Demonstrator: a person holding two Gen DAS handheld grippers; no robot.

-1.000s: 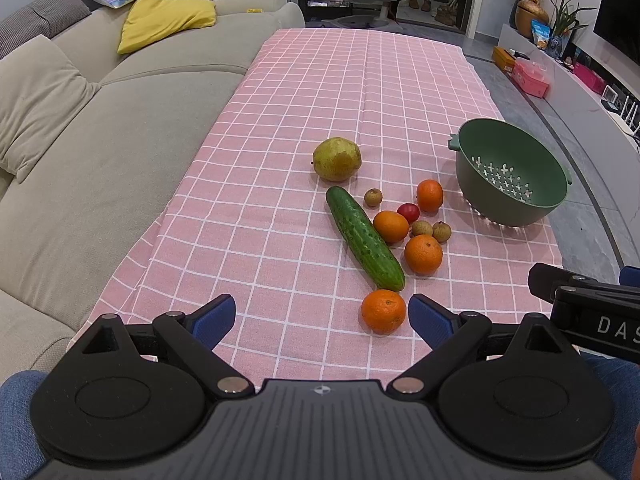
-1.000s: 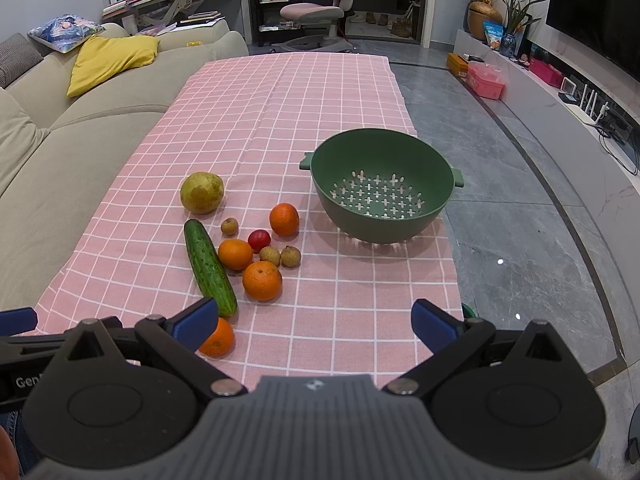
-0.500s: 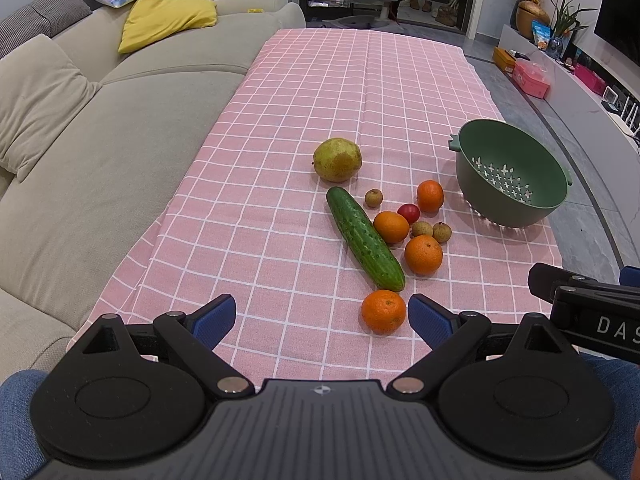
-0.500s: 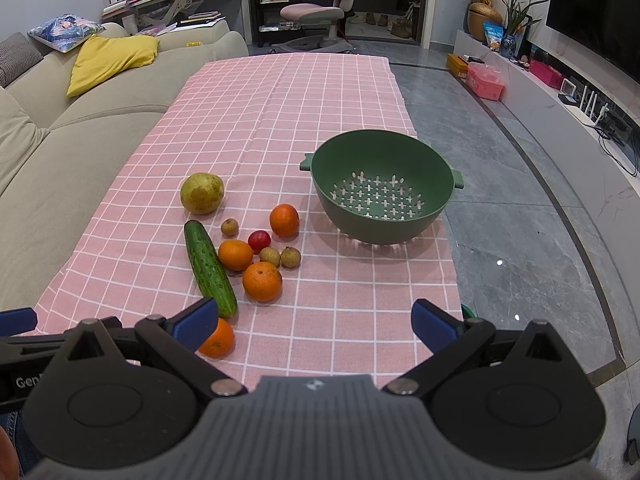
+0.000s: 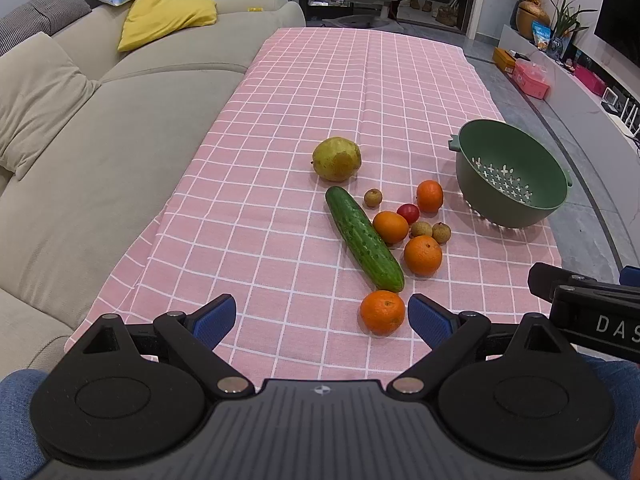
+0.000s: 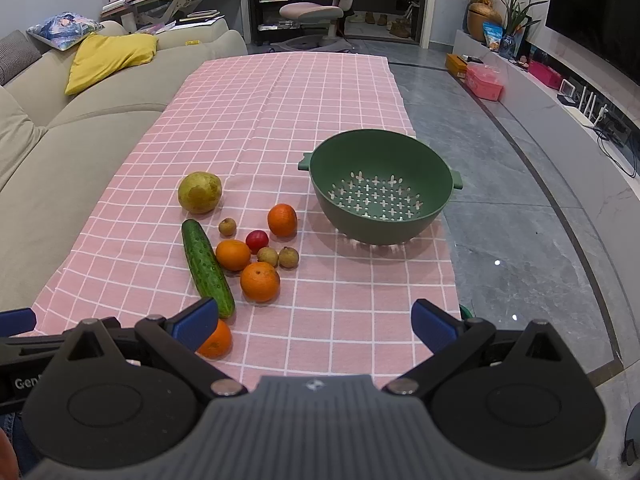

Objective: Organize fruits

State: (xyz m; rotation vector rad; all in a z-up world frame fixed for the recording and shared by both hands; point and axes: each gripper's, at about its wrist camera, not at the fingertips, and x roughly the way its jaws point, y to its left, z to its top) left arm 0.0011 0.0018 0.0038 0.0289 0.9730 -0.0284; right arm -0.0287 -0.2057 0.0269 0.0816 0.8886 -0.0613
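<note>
On the pink checked tablecloth lie a yellow-green pear, a cucumber, several oranges, a red tomato and three small brown longans. The nearest orange sits just ahead of my left gripper, close to its right finger. An empty green colander stands to the right of the fruit. My left gripper is open and empty. My right gripper is open and empty, near the table's front edge, with the nearest orange partly behind its left finger.
A beige sofa with a yellow cushion runs along the table's left side. Grey tiled floor lies to the right, with a low TV shelf beyond. The right gripper's body shows at the left view's right edge.
</note>
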